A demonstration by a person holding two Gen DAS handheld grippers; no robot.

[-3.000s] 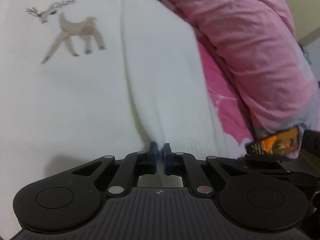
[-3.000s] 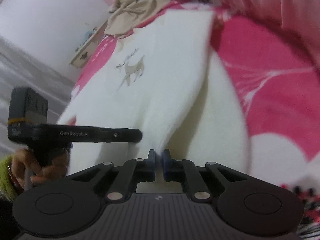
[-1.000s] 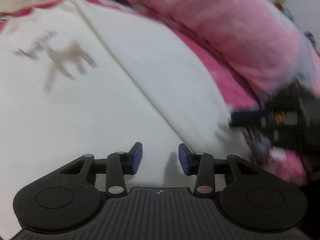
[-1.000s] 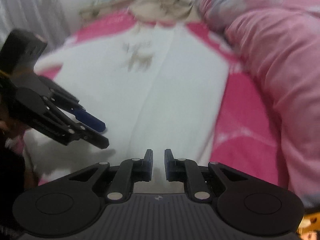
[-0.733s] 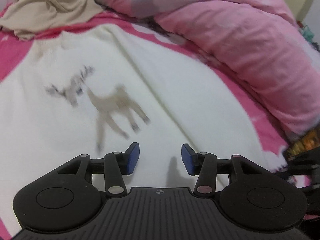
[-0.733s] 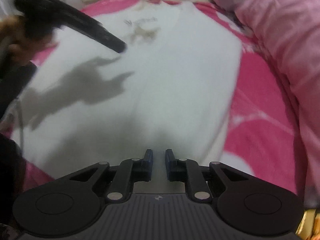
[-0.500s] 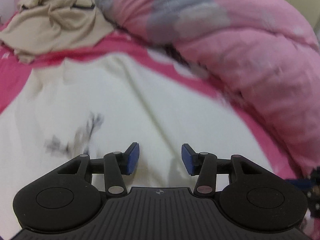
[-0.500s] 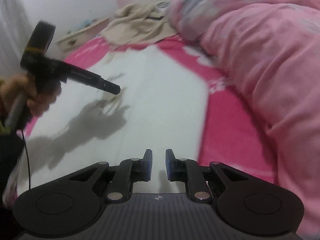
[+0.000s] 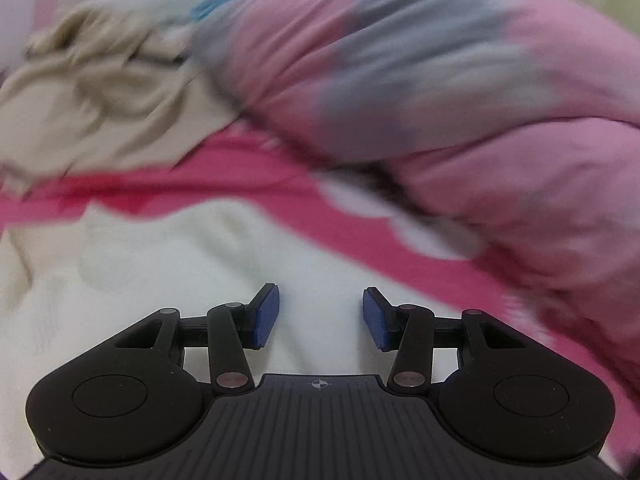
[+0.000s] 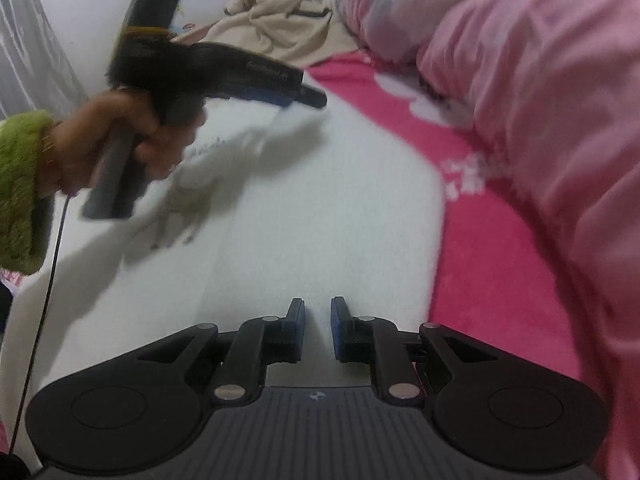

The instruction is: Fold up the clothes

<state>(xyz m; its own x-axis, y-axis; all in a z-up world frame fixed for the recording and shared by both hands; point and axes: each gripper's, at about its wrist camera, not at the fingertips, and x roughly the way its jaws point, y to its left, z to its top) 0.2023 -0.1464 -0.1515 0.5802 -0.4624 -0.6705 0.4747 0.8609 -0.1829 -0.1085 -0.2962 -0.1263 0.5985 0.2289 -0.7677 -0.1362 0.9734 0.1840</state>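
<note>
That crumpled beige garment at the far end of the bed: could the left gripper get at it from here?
Probably yes. The left gripper hangs open and empty over the white sweater, and only bare pink bedsheet lies before the beige garment.

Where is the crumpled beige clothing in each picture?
Left wrist view: the beige clothing lies upper left, blurred, beyond the white sweater.
Right wrist view: it sits top centre, past the left gripper.
Shared landmark: the pink quilt, right of the beige pile in both.
</note>
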